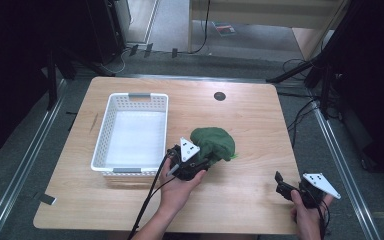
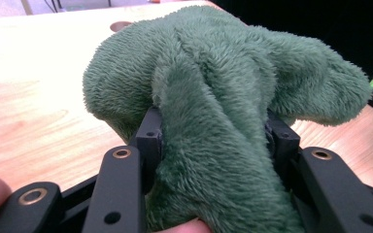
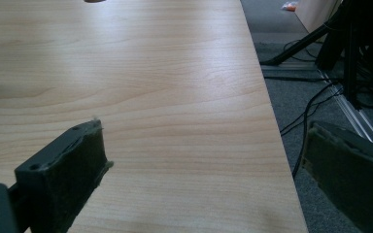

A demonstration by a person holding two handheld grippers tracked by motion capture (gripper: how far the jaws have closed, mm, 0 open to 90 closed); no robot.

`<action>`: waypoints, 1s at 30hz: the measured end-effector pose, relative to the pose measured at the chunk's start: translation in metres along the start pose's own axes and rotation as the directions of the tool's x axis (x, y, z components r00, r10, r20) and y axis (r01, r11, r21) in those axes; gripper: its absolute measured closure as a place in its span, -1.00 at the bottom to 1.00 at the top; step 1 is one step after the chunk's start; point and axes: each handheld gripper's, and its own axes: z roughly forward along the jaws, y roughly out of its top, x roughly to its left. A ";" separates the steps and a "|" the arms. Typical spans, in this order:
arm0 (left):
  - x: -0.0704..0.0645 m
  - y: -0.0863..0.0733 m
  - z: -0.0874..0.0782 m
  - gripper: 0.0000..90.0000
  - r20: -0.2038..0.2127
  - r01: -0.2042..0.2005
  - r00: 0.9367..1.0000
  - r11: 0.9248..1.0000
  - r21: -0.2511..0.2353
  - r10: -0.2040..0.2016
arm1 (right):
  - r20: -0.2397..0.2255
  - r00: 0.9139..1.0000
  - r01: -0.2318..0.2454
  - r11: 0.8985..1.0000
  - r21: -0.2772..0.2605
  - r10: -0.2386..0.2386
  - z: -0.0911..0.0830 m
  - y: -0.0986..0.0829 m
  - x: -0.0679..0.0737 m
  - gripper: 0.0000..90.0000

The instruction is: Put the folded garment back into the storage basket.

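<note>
A dark green fleecy cloth [image 1: 214, 143] lies bunched on the wooden table [image 1: 250, 120], just right of a white basket [image 1: 111, 131]. My left gripper [image 1: 196, 165] sits at the cloth's near edge and is shut on a thick fold of it. In the left gripper view the fold of the cloth [image 2: 213, 160] is pinched between both black jaws. My right gripper [image 1: 281, 184] rests near the table's front right corner, open. In the right gripper view my right gripper [image 3: 201, 165] has its padded jaws wide apart with bare wood between them.
The white perforated basket is empty and stands left of centre. A round dark hole [image 1: 220, 96] sits in the tabletop near the far edge. Black stands and cables [image 1: 325, 80] crowd the floor at the right. Metal rails [image 1: 25, 165] run along both sides.
</note>
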 end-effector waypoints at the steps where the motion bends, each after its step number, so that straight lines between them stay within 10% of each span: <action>1: 0.001 0.001 -0.002 0.22 0.002 0.003 1.000 1.000 -0.004 -0.003 | 0.000 1.000 0.001 1.000 0.001 -0.001 0.000 0.000 0.000 -0.96; 30: 0.056 0.040 -0.046 0.22 -0.033 0.079 0.996 0.990 -0.117 -0.083 | 0.009 1.000 -0.003 1.000 0.006 0.003 0.000 0.000 0.000 -0.98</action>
